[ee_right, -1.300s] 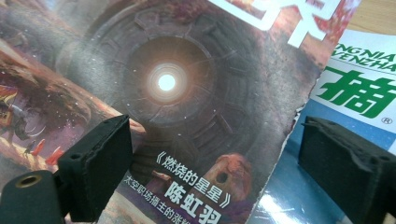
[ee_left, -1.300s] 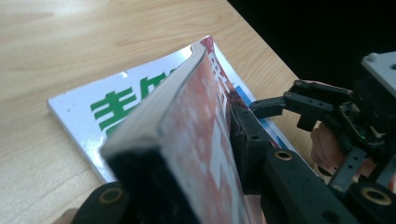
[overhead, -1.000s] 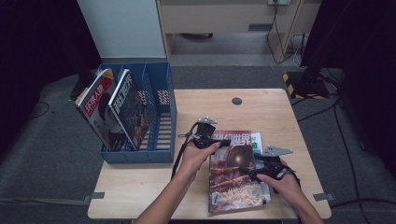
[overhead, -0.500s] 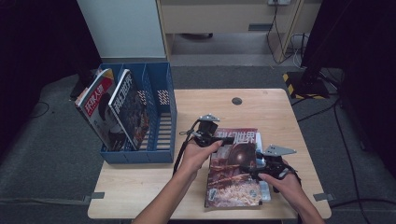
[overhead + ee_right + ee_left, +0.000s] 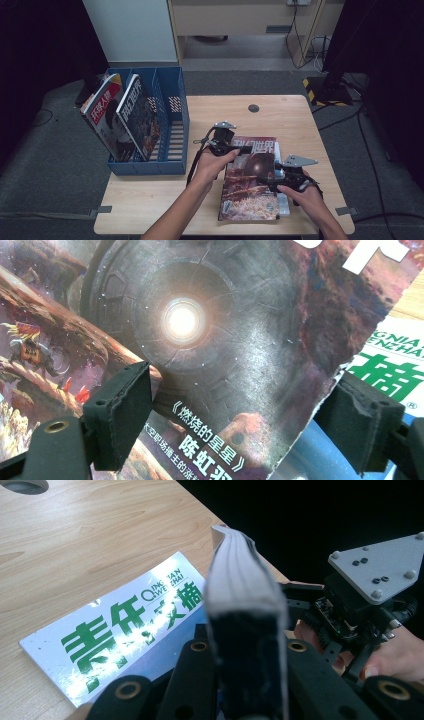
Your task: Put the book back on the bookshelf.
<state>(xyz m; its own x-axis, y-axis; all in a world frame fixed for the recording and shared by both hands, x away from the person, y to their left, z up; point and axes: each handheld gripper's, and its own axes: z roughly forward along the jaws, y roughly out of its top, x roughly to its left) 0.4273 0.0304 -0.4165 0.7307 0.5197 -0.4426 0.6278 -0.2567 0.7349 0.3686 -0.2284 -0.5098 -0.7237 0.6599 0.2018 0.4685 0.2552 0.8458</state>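
The dark magazine (image 5: 250, 180) lies on top of the white-and-green magazine (image 5: 125, 630) on the table (image 5: 150, 200), right of the blue file rack (image 5: 165, 125). The left gripper (image 5: 235, 149) is clamped on its top edge. The right gripper (image 5: 240, 415) straddles its right edge, its jaws spread and just closing in, the pads clear of the cover.

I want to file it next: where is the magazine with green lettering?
In the high view the green-lettered magazine lies on the table's right half, under the dark-covered magazine, its right edge peeking out.
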